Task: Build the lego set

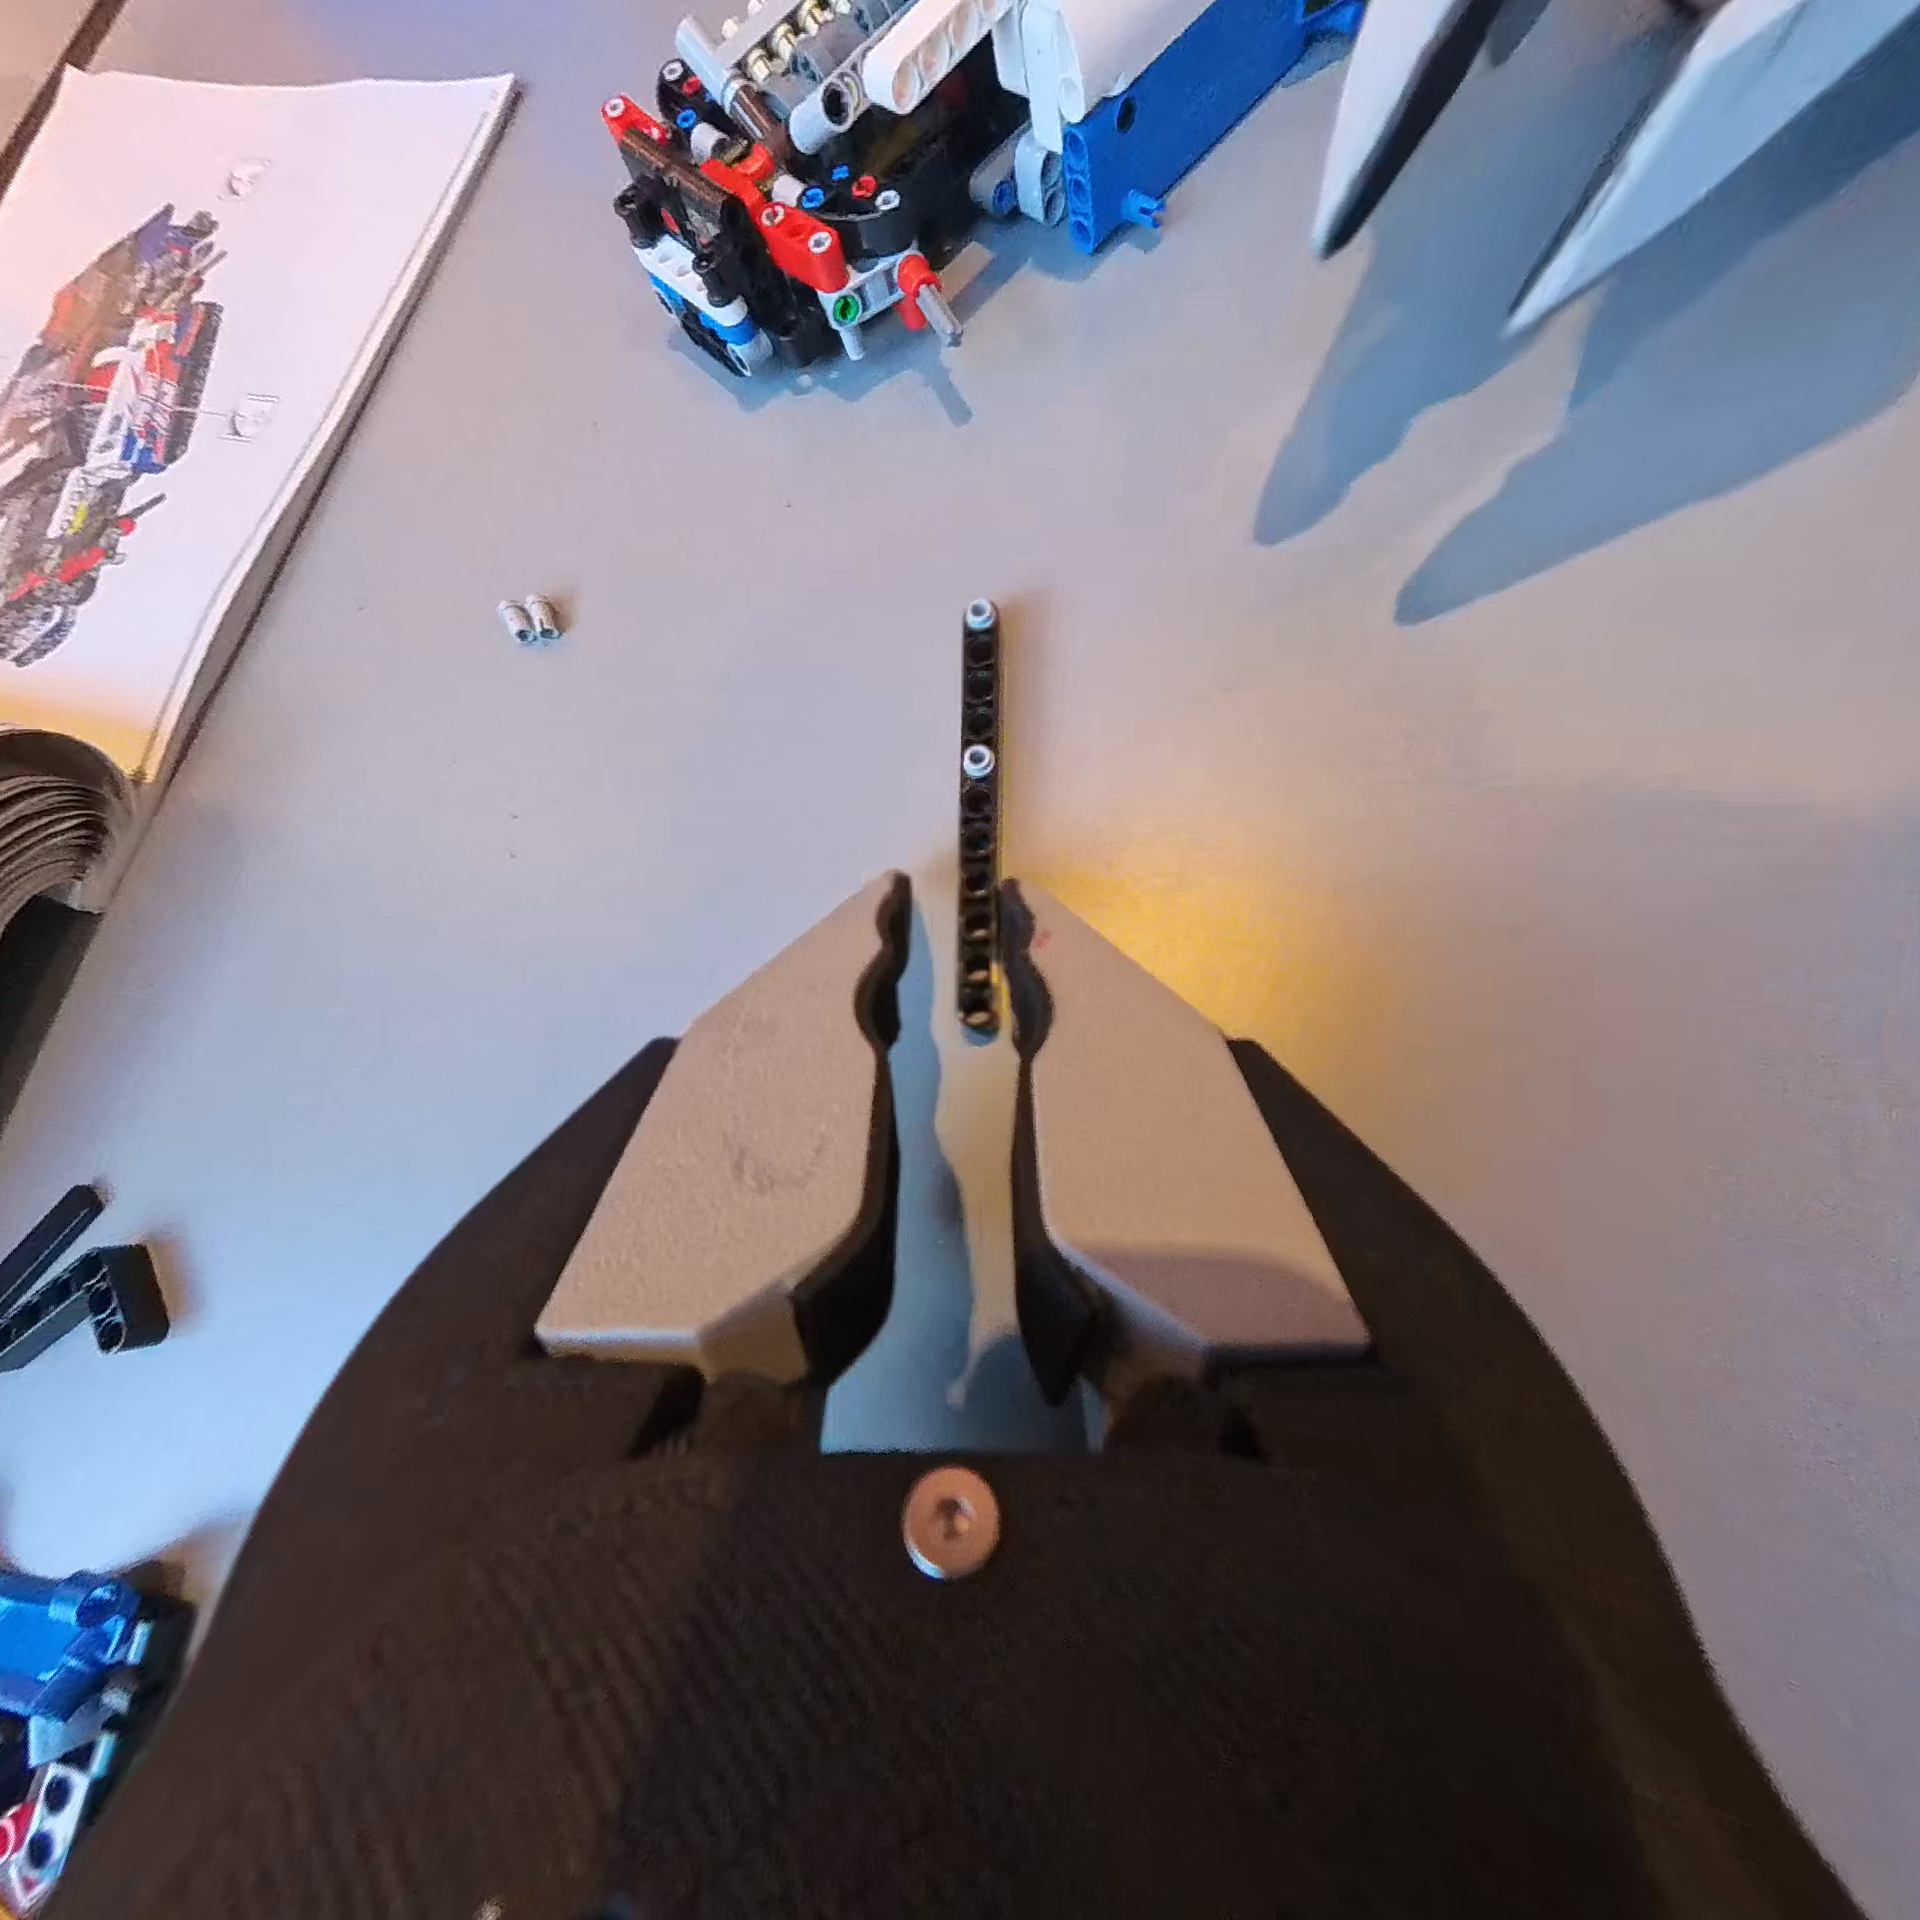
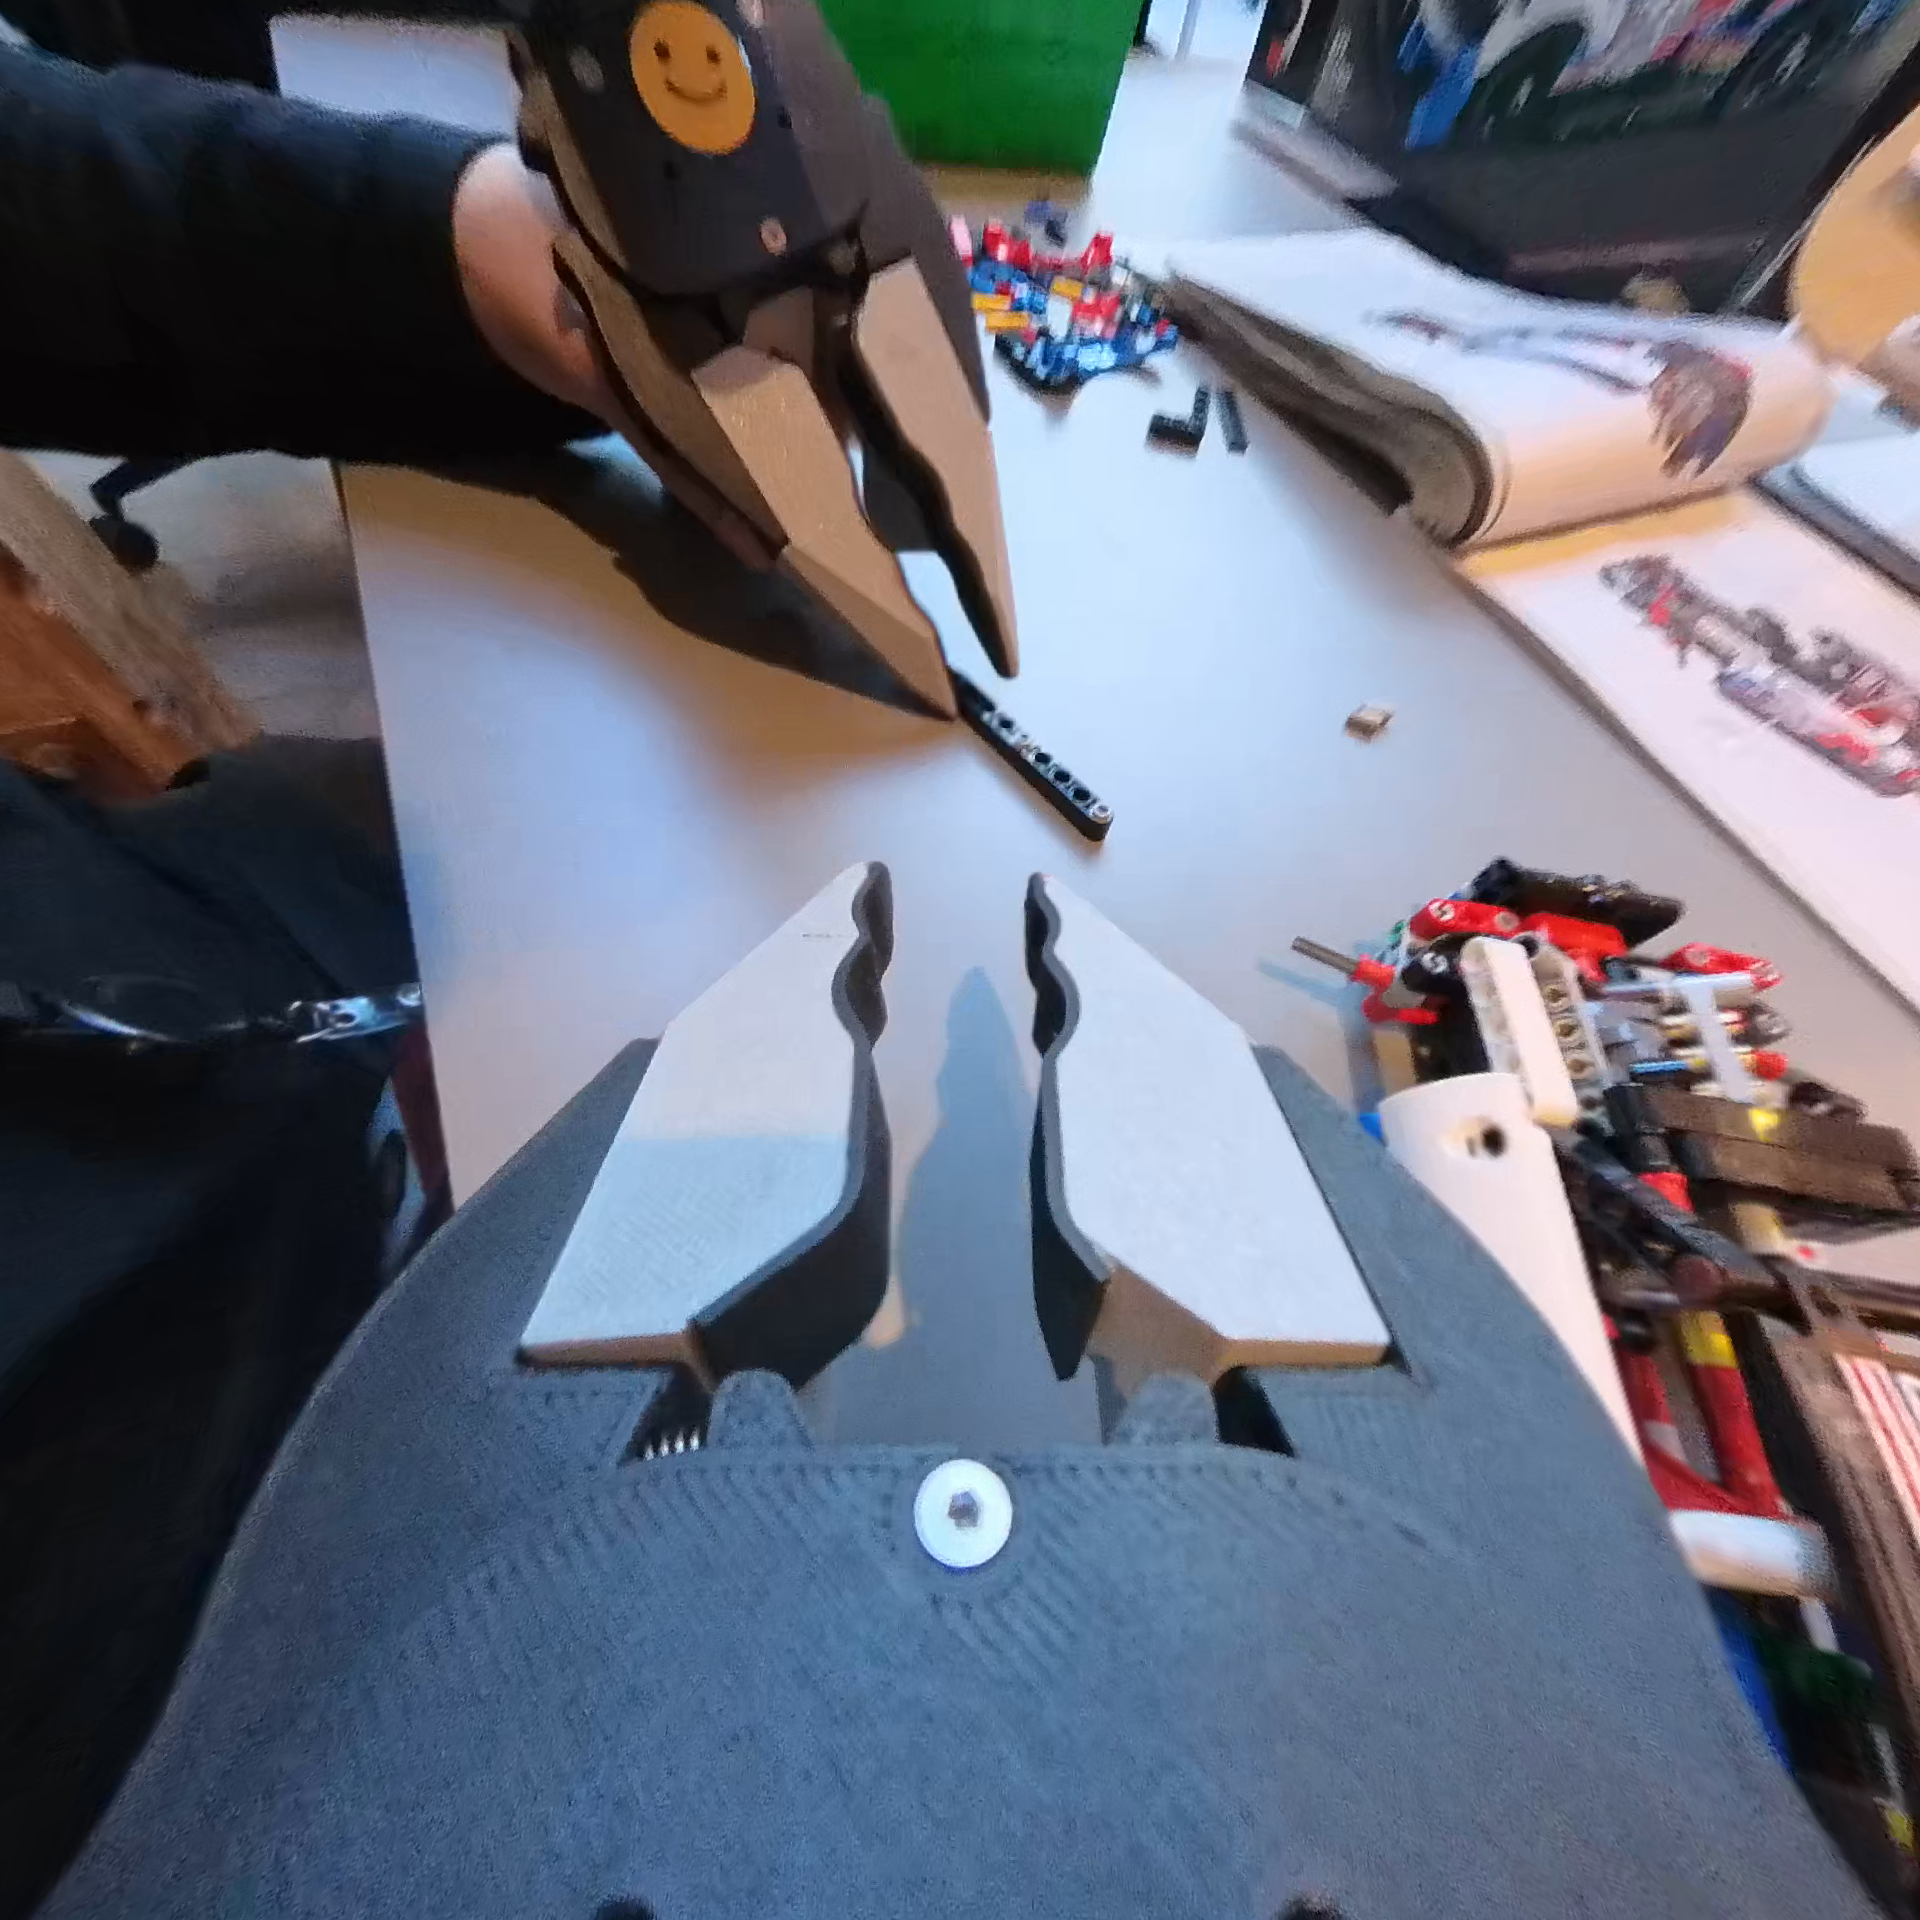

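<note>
A long black beam point(image 1: 980, 831) lies flat on the grey table point(image 1: 1351, 935), with two light grey pins point(image 1: 979, 764) stuck in its far half. My left gripper point(image 1: 953, 888) is low over the table and open. Its jaws straddle the beam's near end, and the right finger is close against it. The right wrist view shows the same gripper point(image 2: 982, 691) with its tips at the beam point(image 2: 1039, 764). My right gripper point(image 2: 958, 883) is open and empty above the table, short of the beam's other end. The half-built model point(image 1: 883, 187) stands beyond the beam.
Two loose grey pins point(image 1: 530, 620) lie left of the beam. An open instruction book point(image 1: 208, 364) lies at the far left. Black pieces point(image 1: 94, 1299) and a pile of mixed parts point(image 2: 1070, 301) lie nearby. The model point(image 2: 1610, 1091) is right of my right gripper. The table edge point(image 2: 358, 623) is at the left. The tips of one gripper are about 11 cm away from the tips of the other.
</note>
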`<state>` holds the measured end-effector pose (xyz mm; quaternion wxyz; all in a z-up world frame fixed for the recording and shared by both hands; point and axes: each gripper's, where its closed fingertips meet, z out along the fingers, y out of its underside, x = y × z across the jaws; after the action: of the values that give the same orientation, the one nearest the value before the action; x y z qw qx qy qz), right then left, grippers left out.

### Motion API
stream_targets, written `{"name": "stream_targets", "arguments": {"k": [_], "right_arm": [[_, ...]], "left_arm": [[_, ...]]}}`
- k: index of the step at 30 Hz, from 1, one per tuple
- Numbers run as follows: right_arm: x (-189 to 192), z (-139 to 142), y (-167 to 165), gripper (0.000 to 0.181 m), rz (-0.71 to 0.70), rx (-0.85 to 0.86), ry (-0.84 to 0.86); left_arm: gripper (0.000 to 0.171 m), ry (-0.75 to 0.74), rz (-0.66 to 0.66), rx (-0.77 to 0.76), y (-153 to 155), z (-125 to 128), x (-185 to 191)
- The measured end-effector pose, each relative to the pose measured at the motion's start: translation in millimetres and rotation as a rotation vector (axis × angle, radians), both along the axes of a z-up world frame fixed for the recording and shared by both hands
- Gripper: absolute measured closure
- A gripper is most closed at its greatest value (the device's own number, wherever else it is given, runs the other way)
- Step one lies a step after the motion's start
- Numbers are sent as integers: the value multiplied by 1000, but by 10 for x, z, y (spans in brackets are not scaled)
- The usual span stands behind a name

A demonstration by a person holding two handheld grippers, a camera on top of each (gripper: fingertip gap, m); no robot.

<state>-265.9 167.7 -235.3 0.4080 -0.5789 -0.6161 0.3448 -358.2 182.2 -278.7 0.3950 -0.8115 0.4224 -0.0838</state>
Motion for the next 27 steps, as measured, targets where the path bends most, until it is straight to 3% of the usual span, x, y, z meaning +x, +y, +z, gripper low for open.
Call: {"name": "stream_targets", "arguments": {"k": [11,16,20,27], "right_arm": [[57,269,82,163,-41,77,187],[68,287,77,165,-49,101,199],[64,282,91,165,-56,102,196],[66,288,106,166,-60,90,201]], "left_arm": [[122,8,34,98,4,95,-23],[131,-194,115,96,105,350,-85],[148,-144,185,85,387,423,-184],[157,-62,163,34,956,384,-38]]}}
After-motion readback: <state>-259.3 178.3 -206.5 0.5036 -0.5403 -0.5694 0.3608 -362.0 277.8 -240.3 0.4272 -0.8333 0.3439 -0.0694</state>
